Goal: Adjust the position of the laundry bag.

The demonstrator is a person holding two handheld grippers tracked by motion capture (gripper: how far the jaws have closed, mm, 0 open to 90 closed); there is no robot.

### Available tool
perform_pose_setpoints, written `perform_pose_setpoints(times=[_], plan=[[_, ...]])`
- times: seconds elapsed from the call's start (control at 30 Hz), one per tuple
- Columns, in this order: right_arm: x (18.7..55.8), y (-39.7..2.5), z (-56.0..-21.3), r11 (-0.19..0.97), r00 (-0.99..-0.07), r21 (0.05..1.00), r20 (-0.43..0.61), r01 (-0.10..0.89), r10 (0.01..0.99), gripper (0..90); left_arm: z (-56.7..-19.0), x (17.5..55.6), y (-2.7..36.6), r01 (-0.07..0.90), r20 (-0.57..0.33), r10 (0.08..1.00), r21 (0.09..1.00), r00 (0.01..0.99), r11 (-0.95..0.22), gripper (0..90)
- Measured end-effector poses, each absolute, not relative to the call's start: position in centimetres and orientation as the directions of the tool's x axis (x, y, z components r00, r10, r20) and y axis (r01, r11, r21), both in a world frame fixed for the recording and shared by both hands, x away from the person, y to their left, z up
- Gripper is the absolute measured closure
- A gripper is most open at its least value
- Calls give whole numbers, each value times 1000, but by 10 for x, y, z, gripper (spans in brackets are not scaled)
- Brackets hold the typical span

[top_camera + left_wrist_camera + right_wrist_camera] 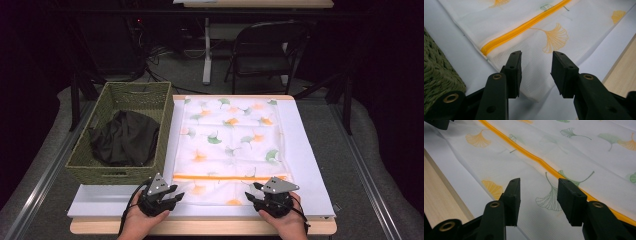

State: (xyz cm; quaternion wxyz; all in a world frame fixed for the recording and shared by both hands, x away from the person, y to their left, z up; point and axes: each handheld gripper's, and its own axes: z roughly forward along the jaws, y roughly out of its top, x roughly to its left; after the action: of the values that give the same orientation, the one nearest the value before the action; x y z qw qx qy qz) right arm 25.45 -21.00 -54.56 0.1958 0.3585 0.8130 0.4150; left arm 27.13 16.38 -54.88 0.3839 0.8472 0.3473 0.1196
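While both hands rest at the near edge of the table [310,175], the white mesh bag [230,145] with its ginkgo-leaf print lies flat on the white sheet directly ahead of both sets of jaws. Left gripper [161,194]: jaws parted, nothing between them; the bag's near left corner lies just under and ahead of the gap in the left gripper view [536,72]. Contact with the fabric cannot be confirmed from this angle; probably just clear of it. Yellow zipper [524,27] runs crosswise beyond the jaw tips. Right gripper [270,195]: jaws likewise spread and empty, poised over the bag's near edge in the right gripper view [537,195], a grey-green leaf print between the tips, zipper just past the right jaw. Green woven basket [95,170] stands beside the left jaw, dark cloth [125,137] bundled inside.
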Motion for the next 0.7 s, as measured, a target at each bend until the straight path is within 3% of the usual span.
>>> perform_pose_setpoints(times=[0.2, 0.7], plan=[[258, -213, -546, 394, -652, 811, -19, 433, 758, 520, -552, 275, 160, 506, -71, 668, 713, 741, -486, 595], [259, -209, -546, 399, -663, 816, -26, 418, 749, 520, -551, 272, 171, 558, -78, 741, 711, 667, -428, 501]])
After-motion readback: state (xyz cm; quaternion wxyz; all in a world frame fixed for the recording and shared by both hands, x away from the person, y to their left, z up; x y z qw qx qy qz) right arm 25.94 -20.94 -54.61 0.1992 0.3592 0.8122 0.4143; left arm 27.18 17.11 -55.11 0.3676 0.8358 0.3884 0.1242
